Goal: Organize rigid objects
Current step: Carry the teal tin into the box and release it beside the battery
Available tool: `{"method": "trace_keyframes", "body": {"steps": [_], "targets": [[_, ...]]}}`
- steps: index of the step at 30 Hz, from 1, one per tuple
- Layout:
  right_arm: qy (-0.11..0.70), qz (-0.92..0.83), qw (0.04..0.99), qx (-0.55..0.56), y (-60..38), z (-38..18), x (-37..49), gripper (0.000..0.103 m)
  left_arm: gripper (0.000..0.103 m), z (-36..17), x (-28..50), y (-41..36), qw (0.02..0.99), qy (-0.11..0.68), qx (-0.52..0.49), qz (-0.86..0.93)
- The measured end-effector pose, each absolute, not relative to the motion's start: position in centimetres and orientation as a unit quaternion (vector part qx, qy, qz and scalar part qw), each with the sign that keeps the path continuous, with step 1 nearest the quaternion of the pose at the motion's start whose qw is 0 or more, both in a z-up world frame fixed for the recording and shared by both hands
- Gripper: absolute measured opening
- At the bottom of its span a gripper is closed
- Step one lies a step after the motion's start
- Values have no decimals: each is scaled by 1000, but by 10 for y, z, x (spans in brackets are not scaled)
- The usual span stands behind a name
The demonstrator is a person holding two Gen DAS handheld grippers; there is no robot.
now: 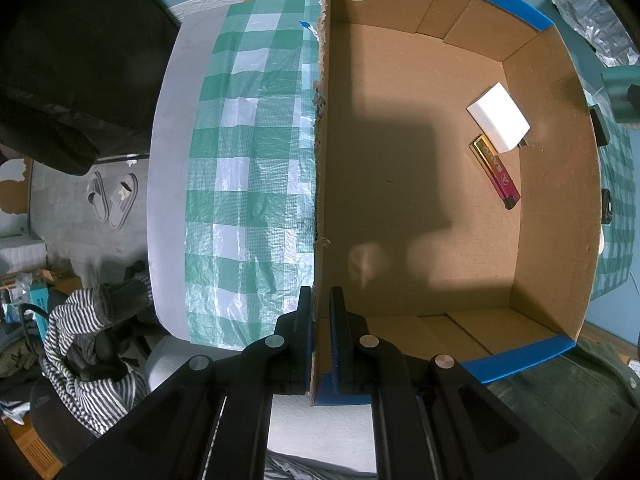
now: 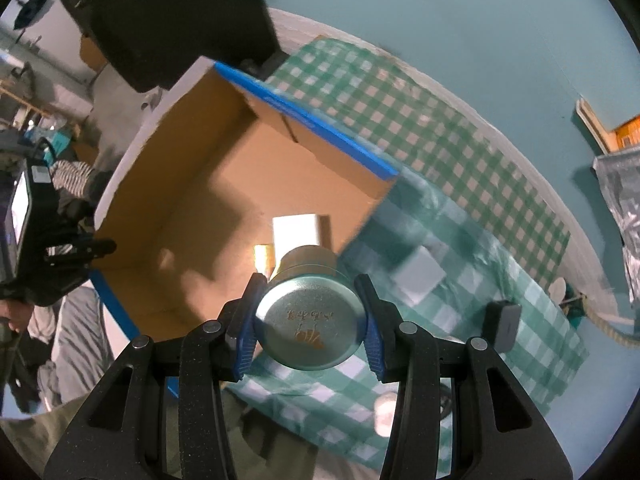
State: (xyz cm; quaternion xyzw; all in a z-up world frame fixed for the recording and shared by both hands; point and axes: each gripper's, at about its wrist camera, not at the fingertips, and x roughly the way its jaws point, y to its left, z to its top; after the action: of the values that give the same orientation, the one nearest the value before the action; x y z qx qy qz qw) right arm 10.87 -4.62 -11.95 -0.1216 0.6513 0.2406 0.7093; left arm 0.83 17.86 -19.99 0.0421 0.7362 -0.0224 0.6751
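Cardboard box (image 1: 448, 216): open-topped, blue-edged, on a counter (image 2: 460, 152) under green checked cloth. Inside: white block (image 1: 500, 118) touching a gold-and-pink lighter (image 1: 496, 172), by one wall.

Left hand-held gripper (image 1: 320, 312): pinched shut on the box's side wall.

Right hand-held gripper (image 2: 310, 316): clamped on a round metal tin (image 2: 310, 320), held above the box's near corner.

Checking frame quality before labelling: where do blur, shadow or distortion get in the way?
Left wrist view: sharp, though a big shadow darkens the cardboard box floor and fisheye bends its walls. Right wrist view: checked tablecloth and box smeared by motion blur; the tin in the right gripper stays crisp.
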Motion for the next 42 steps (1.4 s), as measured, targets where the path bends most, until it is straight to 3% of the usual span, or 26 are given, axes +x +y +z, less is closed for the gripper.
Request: {"method": "trace_keyframes", "body": {"steps": [24, 42], "targets": [[680, 273, 651, -197, 8, -180, 75, 44, 7, -202, 6, 177, 675, 736, 40, -24], [694, 266, 645, -176, -1, -188, 80, 47, 7, -202, 5, 177, 675, 736, 41, -24]]}}
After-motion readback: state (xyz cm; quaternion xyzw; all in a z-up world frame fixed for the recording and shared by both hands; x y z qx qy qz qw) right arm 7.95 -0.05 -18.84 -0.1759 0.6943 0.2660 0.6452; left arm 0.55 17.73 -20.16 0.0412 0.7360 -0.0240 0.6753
